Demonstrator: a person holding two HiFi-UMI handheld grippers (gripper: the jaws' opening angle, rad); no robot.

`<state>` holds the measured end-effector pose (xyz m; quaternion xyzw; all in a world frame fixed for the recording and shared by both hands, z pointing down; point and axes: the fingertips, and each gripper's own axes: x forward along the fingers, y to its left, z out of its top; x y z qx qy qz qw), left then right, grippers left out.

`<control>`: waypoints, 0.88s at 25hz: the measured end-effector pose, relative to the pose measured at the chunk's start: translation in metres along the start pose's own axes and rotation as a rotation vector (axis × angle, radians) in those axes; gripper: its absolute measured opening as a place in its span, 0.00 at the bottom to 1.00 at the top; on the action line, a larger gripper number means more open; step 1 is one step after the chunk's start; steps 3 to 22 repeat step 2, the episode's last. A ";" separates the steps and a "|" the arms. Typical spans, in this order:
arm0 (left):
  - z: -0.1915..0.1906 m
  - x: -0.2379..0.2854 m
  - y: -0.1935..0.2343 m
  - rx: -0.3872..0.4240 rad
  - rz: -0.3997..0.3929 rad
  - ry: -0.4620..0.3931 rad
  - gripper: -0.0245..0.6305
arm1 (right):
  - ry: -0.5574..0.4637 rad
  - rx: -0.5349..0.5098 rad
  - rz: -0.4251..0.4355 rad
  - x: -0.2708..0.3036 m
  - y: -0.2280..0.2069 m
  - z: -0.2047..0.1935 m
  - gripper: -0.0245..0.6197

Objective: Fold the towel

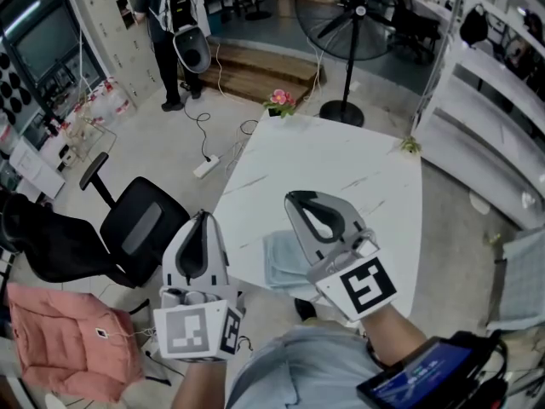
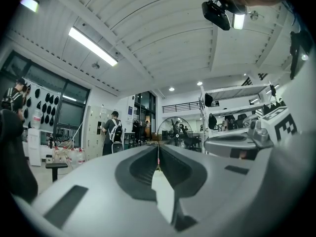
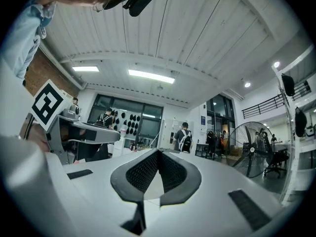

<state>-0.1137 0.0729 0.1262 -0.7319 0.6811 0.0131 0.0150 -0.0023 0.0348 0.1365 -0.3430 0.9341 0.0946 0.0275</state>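
A white desk (image 1: 341, 169) fills the middle, with pink flowers (image 1: 279, 100) at its 11 o'clock corner and a black pedestal fan (image 1: 345, 24) on the floor beyond at 12 o'clock. A black office chair (image 1: 140, 228) stands at the desk's 9 o'clock and a pink quilted jacket (image 1: 72, 339) lies at 8 o'clock. A person wearing a backpack (image 1: 174, 24) stands well apart at 11 o'clock, and a white power strip (image 1: 205, 167) lies on the floor between that person and the desk.

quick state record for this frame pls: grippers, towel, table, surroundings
left gripper: shut, empty, beside the table's near-left edge
right gripper: shut, empty, raised over the towel, not gripping it
towel: light blue, compact rectangle at the table's near edge, partly hidden by the right gripper
table: white, flowers at far corner
floor: office chair and pink garment to the left, fan beyond the table
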 end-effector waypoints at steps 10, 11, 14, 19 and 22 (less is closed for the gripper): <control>0.001 0.000 -0.001 0.004 0.001 -0.003 0.06 | 0.001 -0.001 0.001 0.000 0.000 -0.001 0.06; 0.001 0.000 -0.001 0.004 0.001 -0.003 0.06 | 0.001 -0.001 0.001 0.000 0.000 -0.001 0.06; 0.001 0.000 -0.001 0.004 0.001 -0.003 0.06 | 0.001 -0.001 0.001 0.000 0.000 -0.001 0.06; 0.001 0.000 -0.001 0.004 0.001 -0.003 0.06 | 0.001 -0.001 0.001 0.000 0.000 -0.001 0.06; 0.001 0.000 -0.001 0.004 0.001 -0.003 0.06 | 0.001 -0.001 0.001 0.000 0.000 -0.001 0.06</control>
